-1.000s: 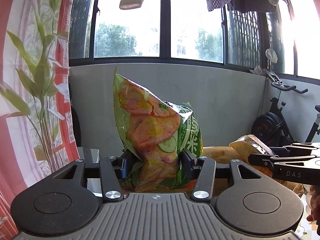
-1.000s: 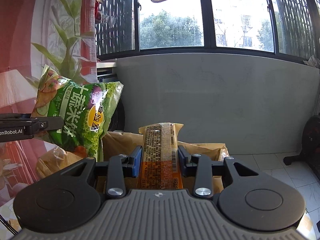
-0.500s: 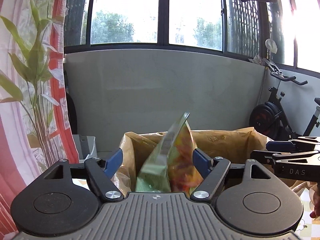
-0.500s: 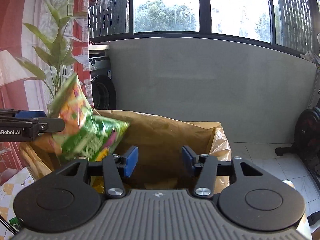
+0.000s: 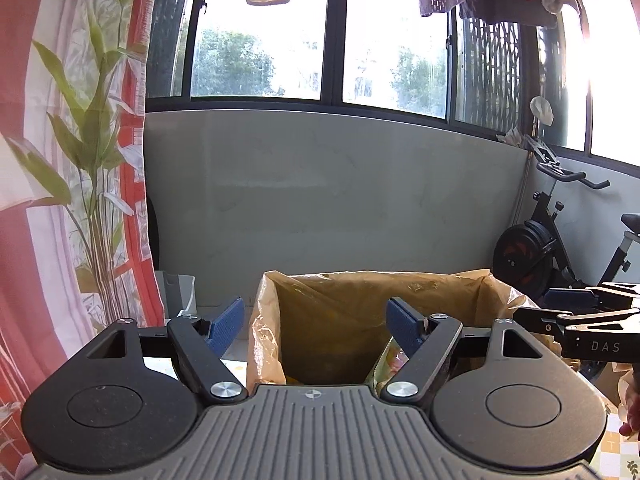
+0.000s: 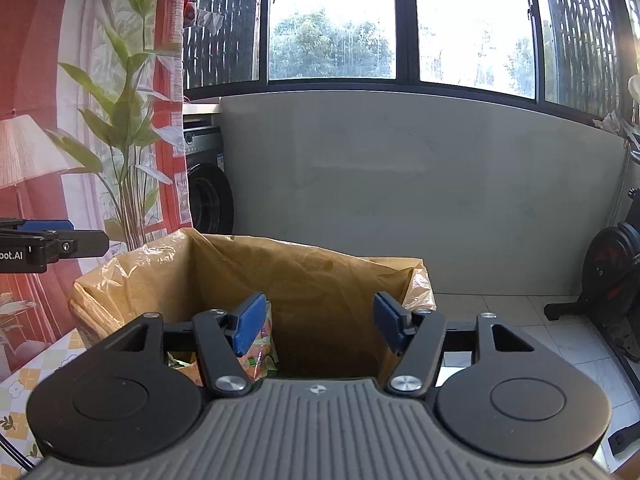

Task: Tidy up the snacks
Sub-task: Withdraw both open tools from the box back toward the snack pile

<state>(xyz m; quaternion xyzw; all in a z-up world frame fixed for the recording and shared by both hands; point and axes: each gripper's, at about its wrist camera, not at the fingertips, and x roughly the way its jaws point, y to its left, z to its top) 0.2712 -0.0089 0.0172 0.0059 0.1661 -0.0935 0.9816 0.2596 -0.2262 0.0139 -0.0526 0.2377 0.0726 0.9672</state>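
Observation:
A box lined with a yellow-brown plastic bag [image 5: 340, 308] stands in front of both grippers; it also shows in the right wrist view [image 6: 304, 276]. My left gripper [image 5: 316, 324] is open and empty above the box's near rim. My right gripper [image 6: 318, 322] is open and empty over the box. The green snack bag [image 6: 260, 350] lies inside the box at its left, partly behind my right gripper's left finger; a corner of it shows in the left wrist view [image 5: 390, 362]. The orange snack pack is hidden.
A grey wall and windows stand behind the box. A red curtain with a plant print [image 5: 60, 200] hangs at left. An exercise bike [image 5: 560, 248] stands at right. A washing machine [image 6: 206, 188] is behind the box. A checked tablecloth [image 6: 36, 368] lies below.
Both grippers opened and let go. The green snack bag and the orange pack dropped into the lined box. Both grippers now sit empty above it.

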